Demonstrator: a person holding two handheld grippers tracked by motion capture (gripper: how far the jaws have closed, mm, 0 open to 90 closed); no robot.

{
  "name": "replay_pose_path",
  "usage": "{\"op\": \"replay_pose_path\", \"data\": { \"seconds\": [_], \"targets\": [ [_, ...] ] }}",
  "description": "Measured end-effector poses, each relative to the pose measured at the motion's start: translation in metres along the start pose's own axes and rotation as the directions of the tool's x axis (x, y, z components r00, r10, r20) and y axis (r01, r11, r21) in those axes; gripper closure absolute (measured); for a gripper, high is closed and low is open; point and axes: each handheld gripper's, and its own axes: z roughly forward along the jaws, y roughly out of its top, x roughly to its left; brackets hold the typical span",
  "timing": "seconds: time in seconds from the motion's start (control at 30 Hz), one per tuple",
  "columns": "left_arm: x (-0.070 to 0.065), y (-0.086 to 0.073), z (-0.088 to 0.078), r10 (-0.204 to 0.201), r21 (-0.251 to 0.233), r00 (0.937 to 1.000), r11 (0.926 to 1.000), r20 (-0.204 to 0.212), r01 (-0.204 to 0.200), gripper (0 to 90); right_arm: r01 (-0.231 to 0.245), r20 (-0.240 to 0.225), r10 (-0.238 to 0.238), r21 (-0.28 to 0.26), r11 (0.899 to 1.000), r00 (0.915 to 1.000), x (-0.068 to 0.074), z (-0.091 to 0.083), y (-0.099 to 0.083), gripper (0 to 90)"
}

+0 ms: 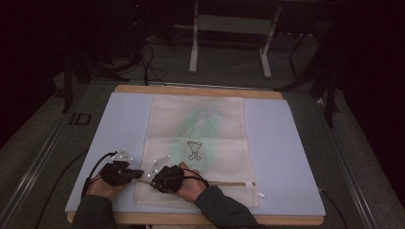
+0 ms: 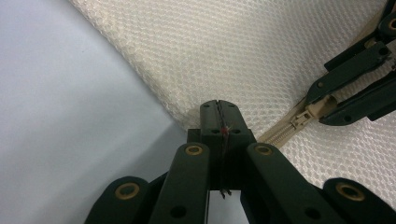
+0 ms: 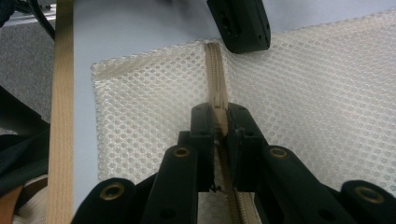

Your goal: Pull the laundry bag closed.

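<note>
A cream mesh bag (image 1: 196,124) with a small printed figure lies flat on a pale blue mat (image 1: 282,143). Its zipper (image 1: 229,183) runs along the near end. My left gripper (image 1: 139,172) (image 2: 218,115) is shut on the bag's left edge, right at the end of the zipper (image 2: 280,134). My right gripper (image 1: 153,178) (image 3: 219,122) sits just beside it, shut on the beige zipper pull (image 3: 219,116). The left gripper view also has the right gripper (image 2: 327,105) on the slider (image 2: 302,119). The left gripper's tip (image 3: 240,23) sits at the top of the right gripper view.
The mat rests on a wooden table (image 1: 191,89); its wooden near edge (image 3: 60,116) runs beside the bag's corner. Beyond the table stand a white metal frame (image 1: 229,28) and dark cables (image 1: 148,62) on grey carpet. Black cables trail from both grippers.
</note>
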Motion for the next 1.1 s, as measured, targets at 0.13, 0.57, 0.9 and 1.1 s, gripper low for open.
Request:
{"op": "replay_pose_path", "data": {
  "seconds": [0.13,0.57,0.9,1.1],
  "targets": [
    [0.0,0.0,0.0,-0.001,-0.002,1.0,1.0,0.0,0.001,89.8,0.0,0.001,0.0,0.004,1.0,1.0,0.0,-0.001,-0.001,82.2],
    [0.0,0.0,0.0,-0.005,-0.002,1.0,1.0,0.0,0.005,89.8,0.005,0.005,-0.006,0.011,1.0,1.0,-0.002,-0.009,-0.008,82.2],
    [0.0,0.0,0.0,-0.007,-0.004,1.0,1.0,0.0,0.007,89.8,0.013,0.013,-0.013,0.025,1.0,0.9998,-0.002,-0.015,-0.011,82.2],
    [0.0,0.0,0.0,-0.009,-0.005,1.0,0.9999,0.0,0.009,89.8,0.014,0.017,-0.014,0.031,0.999,0.9998,-0.002,-0.018,-0.013,82.1]
  ]
}}
